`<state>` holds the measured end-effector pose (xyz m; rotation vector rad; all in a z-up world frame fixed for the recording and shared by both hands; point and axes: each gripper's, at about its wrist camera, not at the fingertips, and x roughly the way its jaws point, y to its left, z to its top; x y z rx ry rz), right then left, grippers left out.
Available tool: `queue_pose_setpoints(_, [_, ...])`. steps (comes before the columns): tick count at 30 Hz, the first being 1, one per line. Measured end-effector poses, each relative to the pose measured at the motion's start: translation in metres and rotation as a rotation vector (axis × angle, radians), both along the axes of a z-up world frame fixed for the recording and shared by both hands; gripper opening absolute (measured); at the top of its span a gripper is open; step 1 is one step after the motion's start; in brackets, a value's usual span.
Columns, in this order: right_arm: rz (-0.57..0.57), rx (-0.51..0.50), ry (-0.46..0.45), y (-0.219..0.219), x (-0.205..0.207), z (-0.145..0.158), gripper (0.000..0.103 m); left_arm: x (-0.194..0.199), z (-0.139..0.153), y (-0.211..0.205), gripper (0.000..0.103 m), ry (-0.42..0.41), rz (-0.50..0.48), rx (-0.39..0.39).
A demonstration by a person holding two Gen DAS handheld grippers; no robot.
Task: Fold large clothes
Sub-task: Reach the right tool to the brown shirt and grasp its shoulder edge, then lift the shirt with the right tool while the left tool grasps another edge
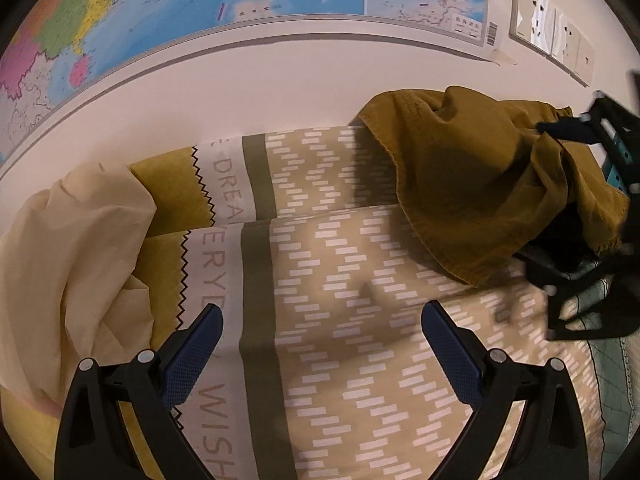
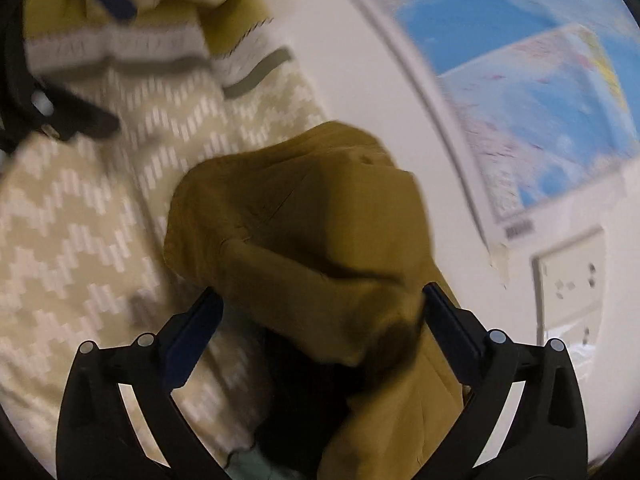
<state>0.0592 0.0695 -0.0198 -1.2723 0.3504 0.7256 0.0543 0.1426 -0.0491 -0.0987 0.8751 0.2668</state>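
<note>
Mustard garment (image 1: pixel 472 168) bunched at the bed's (image 1: pixel 360 320) wall-side edge; right tool (image 2: pixel 320 312) spread around it, left tool (image 1: pixel 320 328) spread, empty.

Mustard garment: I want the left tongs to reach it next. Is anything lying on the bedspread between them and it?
Nothing visible does. Only bare patterned bedspread lies between the open left tongs and the mustard garment. The cream cloth is off to the other side.
</note>
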Motion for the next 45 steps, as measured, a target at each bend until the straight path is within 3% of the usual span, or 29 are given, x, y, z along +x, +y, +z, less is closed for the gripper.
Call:
queue_pose_setpoints(1, [0.007, -0.043, -0.041, 0.005, 0.002, -0.01, 0.095, -0.001, 0.001, 0.0, 0.096, 0.0, 0.0, 0.001])
queue_pose_setpoints(2, [0.007, -0.067, -0.069, 0.01, 0.005, -0.018, 0.076, -0.001, 0.001, 0.002, 0.096, -0.003, 0.001, 0.001])
queue_pose_setpoints(3, [-0.007, -0.091, -0.088, 0.012, 0.008, -0.022, 0.064, -0.001, 0.002, 0.002, 0.096, -0.003, 0.002, 0.003])
queue_pose_setpoints(4, [-0.019, -0.079, -0.064, 0.01, 0.01, -0.019, 0.052, -0.001, 0.001, 0.003, 0.096, -0.003, 0.004, 0.005])
queue_pose_setpoints(5, [-0.056, 0.016, 0.023, 0.004, 0.015, 0.002, 0.029, -0.001, 0.002, 0.005, 0.096, -0.004, 0.006, 0.008])
queue_pose_setpoints(6, [-0.093, 0.092, 0.092, -0.002, 0.02, 0.02, 0.023, -0.002, 0.002, 0.005, 0.096, -0.004, 0.009, 0.01])
queue_pose_setpoints(8, [-0.156, 0.284, 0.179, -0.023, 0.027, 0.066, 0.019, -0.001, 0.002, 0.009, 0.096, -0.004, 0.013, 0.013])
queue_pose_setpoints(13, [-0.318, 0.81, 0.28, -0.127, 0.051, 0.192, 0.013, 0.008, 0.01, 0.009, 0.096, -0.037, -0.014, 0.018])
queue_pose_setpoints(18, [-0.422, 1.042, 0.29, -0.22, 0.063, 0.249, 0.012, 0.033, 0.038, -0.013, 0.096, -0.166, -0.151, 0.012])
queue_pose_setpoints(21, [-0.443, 1.122, 0.281, -0.253, 0.062, 0.267, 0.011, 0.057, 0.063, -0.045, 0.096, -0.277, -0.271, 0.028])
queue_pose_setpoints(27, [-0.423, 1.204, 0.254, -0.289, 0.047, 0.294, 0.011, 0.102, 0.1, -0.116, 0.096, -0.448, -0.54, -0.014])
queue_pose_setpoints(31, [-0.389, 1.238, 0.224, -0.308, 0.032, 0.312, 0.011, 0.135, 0.113, -0.16, 0.096, -0.494, -0.625, -0.012])
queue_pose_setpoints(36, [-0.383, 1.259, 0.193, -0.325, 0.021, 0.332, 0.01, 0.175, 0.125, -0.205, 0.095, -0.482, -0.757, -0.129])
queue_pose_setpoints(37, [-0.385, 1.263, 0.192, -0.33, 0.019, 0.334, 0.01, 0.18, 0.126, -0.217, 0.082, -0.472, -0.78, -0.122])
queue_pose_setpoints(38, [-0.388, 1.261, 0.185, -0.332, 0.018, 0.335, 0.01, 0.184, 0.127, -0.226, 0.047, -0.463, -0.803, -0.135])
queue_pose_setpoints(39, [-0.395, 1.259, 0.176, -0.335, 0.015, 0.337, 0.01, 0.188, 0.128, -0.232, 0.018, -0.443, -0.836, -0.164])
queue_pose_setpoints(40, [-0.397, 1.258, 0.167, -0.339, 0.013, 0.339, 0.01, 0.193, 0.13, -0.24, 0.003, -0.417, -0.83, -0.163])
queue_pose_setpoints(45, [-0.415, 1.307, 0.114, -0.367, -0.01, 0.363, 0.01, 0.187, 0.171, -0.242, 0.001, -0.51, -0.738, -0.088])
